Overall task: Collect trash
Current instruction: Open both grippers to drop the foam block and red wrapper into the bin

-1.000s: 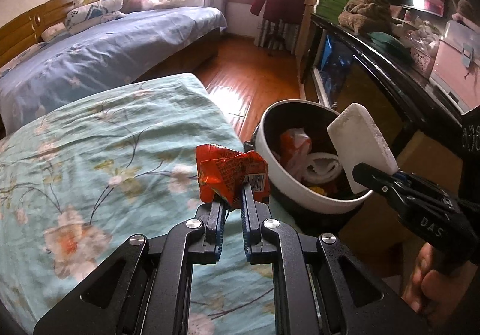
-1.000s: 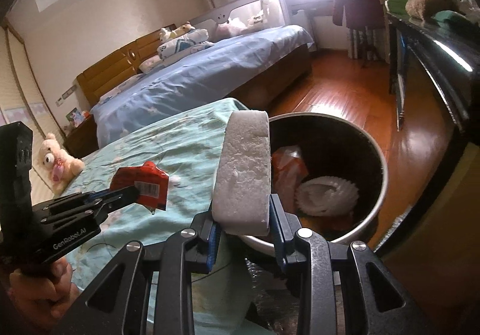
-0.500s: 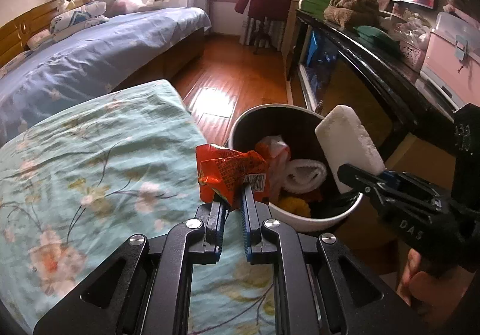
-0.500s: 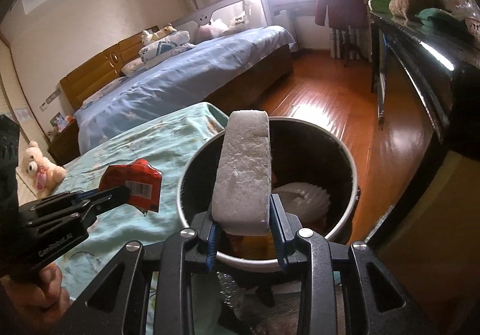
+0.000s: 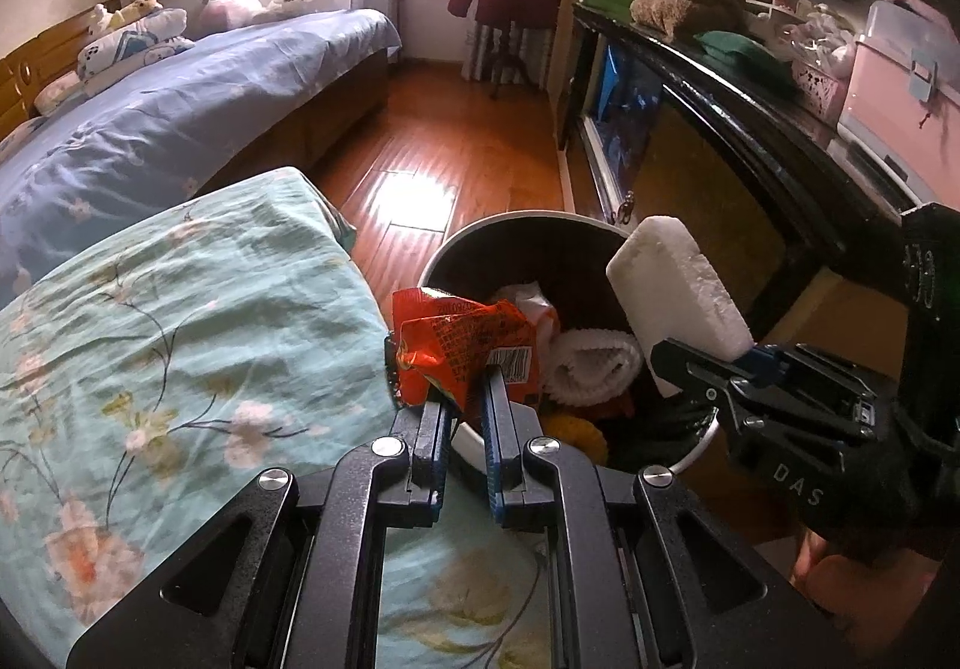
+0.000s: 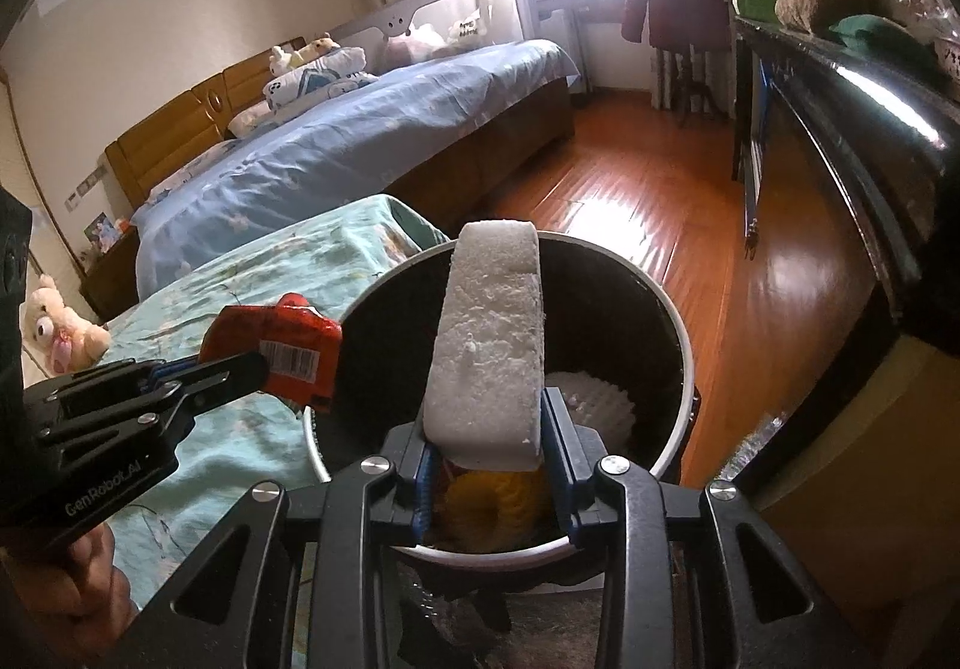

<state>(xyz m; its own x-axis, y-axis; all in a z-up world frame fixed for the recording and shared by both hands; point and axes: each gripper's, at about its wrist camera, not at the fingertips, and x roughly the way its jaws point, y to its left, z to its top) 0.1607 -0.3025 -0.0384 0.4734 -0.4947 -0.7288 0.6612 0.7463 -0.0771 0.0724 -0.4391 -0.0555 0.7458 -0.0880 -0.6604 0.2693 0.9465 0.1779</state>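
My left gripper is shut on a crumpled red snack wrapper, which hangs over the near left rim of the round bin. From the right wrist view the same wrapper sits at the bin's left edge. My right gripper is shut on a long white foam block, held upright above the bin's dark inside. From the left wrist view this foam block leans over the right rim. Inside the bin lie a white ruffled paper piece, an orange packet and something yellow.
A teal flowered bedcover lies left of the bin, with a blue bed behind it. A long dark cabinet with a pink box runs along the right. Shiny wooden floor stretches beyond the bin.
Both grippers have drifted toward the bin. The wrapper went from over the bedcover to over the bin's left rim, and the foam block now stands over the bin's middle.
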